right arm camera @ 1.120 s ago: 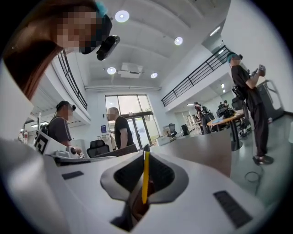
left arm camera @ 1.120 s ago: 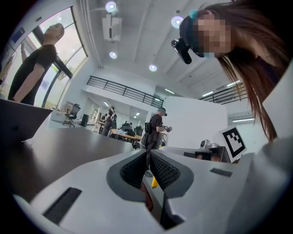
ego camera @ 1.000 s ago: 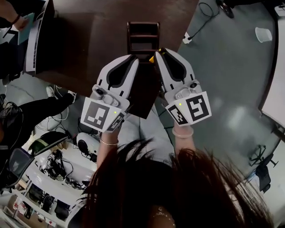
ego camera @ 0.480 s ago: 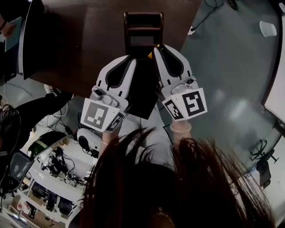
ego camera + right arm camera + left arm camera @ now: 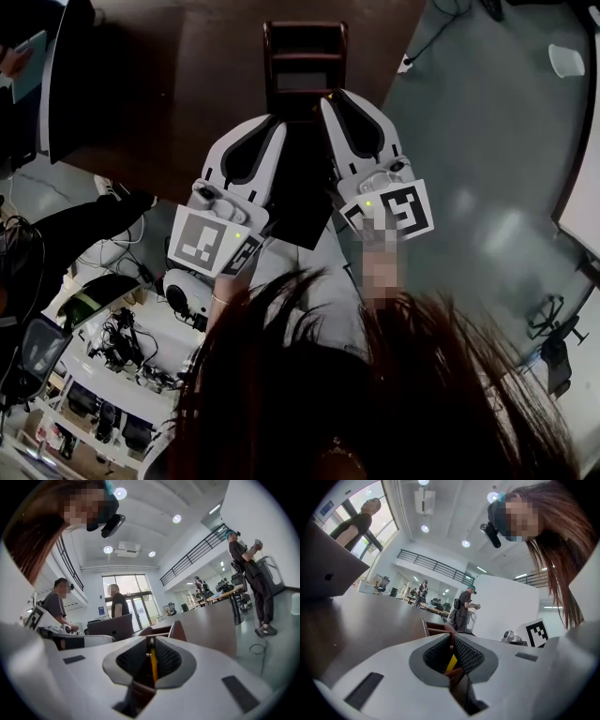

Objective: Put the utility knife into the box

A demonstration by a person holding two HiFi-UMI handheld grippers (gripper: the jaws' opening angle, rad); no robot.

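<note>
Yellow utility knife; dark brown box; white left gripper, right gripper, black ribbed pads.

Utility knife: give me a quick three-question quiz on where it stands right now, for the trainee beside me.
1. True or false: the utility knife already lies in the box.
2. In the head view, where is the box? A) on the table, just beyond the tips of the left gripper and right gripper; B) on the floor at the right; C) under the laptop.
3. Fill in: the yellow strip between the right gripper's fingers is the ____.
Key: 1 false, it is held in the fingers; 2 A; 3 utility knife.
</note>
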